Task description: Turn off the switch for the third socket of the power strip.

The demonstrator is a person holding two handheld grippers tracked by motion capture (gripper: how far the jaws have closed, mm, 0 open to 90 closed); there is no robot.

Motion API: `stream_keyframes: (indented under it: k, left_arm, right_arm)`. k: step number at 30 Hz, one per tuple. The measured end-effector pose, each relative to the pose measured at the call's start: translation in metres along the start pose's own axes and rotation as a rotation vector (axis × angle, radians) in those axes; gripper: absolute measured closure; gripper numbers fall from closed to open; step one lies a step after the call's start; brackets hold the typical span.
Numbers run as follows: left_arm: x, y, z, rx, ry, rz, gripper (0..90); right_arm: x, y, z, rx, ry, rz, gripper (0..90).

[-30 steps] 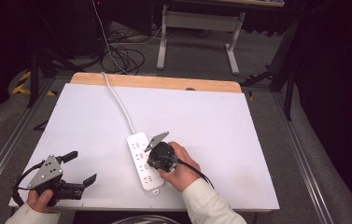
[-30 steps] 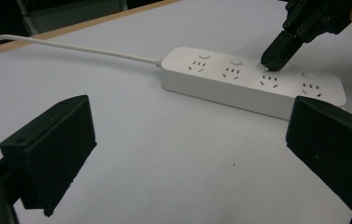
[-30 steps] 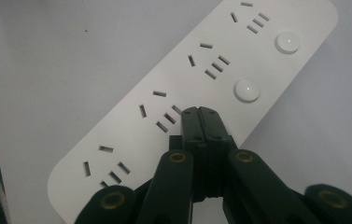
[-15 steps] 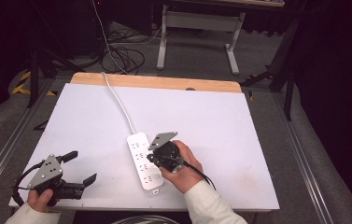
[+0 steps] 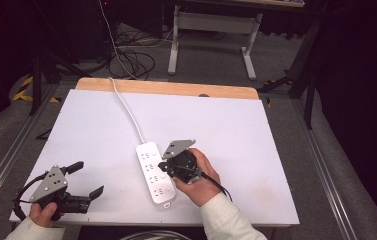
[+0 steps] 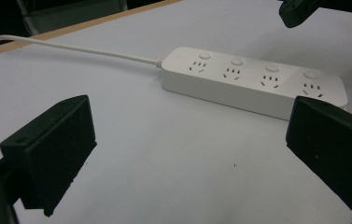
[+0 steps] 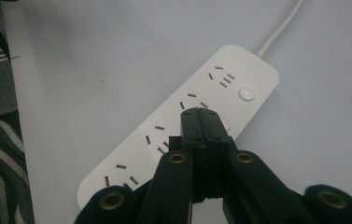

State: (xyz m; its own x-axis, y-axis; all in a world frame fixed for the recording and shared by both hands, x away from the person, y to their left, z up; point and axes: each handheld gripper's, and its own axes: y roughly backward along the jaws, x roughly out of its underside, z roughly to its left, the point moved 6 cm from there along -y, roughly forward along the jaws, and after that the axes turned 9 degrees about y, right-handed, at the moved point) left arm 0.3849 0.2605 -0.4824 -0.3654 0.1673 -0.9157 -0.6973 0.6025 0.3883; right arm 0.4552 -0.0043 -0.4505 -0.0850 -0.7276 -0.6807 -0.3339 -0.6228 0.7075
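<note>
With jaws pressed together, the right gripper (image 7: 201, 116) is probably pressing a switch on the power strip (image 5: 154, 171), so it should be bearing straight down while the left gripper (image 5: 82, 179) is waiting spread.

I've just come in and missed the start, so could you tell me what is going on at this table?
A person holds tongs in each hand over a white table. The right tongs, jaws shut together, point down at a white four-outlet power strip, over its second switch button from the cord end. The left tongs wait open near the table's front-left corner, holding nothing.
</note>
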Motion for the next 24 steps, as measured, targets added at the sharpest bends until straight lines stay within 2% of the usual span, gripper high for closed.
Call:
stream_keyframes:
  k: [5, 6, 7, 8, 10, 13, 17, 24]
  left_arm:
    - [0.000, 0.000, 0.000, 0.001, 0.005, -0.001, 2.0]
    - [0.000, 0.000, 0.000, 0.001, 0.003, -0.002, 2.0]
    - [0.000, -0.001, 0.000, 0.002, 0.003, -0.001, 2.0]
    - [0.000, 0.000, 0.001, -0.001, -0.008, 0.000, 2.0]
    - [0.000, 0.000, 0.000, 0.003, 0.002, -0.001, 2.1]
    - [0.000, 0.000, 0.000, 0.002, 0.002, -0.002, 2.0]
    - [0.000, -0.001, 0.000, 0.004, 0.001, -0.001, 2.0]
    - [0.000, -0.001, 0.001, 0.002, 0.002, -0.002, 2.0]
  right_arm:
    - [0.000, 0.001, 0.000, 0.005, 0.008, -0.012, 90.0]
    - [-0.001, 0.002, 0.000, 0.003, 0.015, -0.017, 87.4]
    - [-0.001, 0.001, 0.000, -0.002, 0.020, -0.029, 75.3]
    - [-0.002, 0.000, -0.001, 0.002, 0.033, -0.044, 67.3]
    - [-0.003, 0.000, -0.002, 0.006, 0.044, -0.059, 61.4]
    - [-0.003, 0.005, -0.004, 0.022, 0.028, -0.082, 52.7]
    - [-0.003, 0.015, -0.007, 0.045, 0.008, -0.114, 46.5]
    - [0.005, 0.037, -0.014, 0.075, -0.044, -0.147, 41.7]
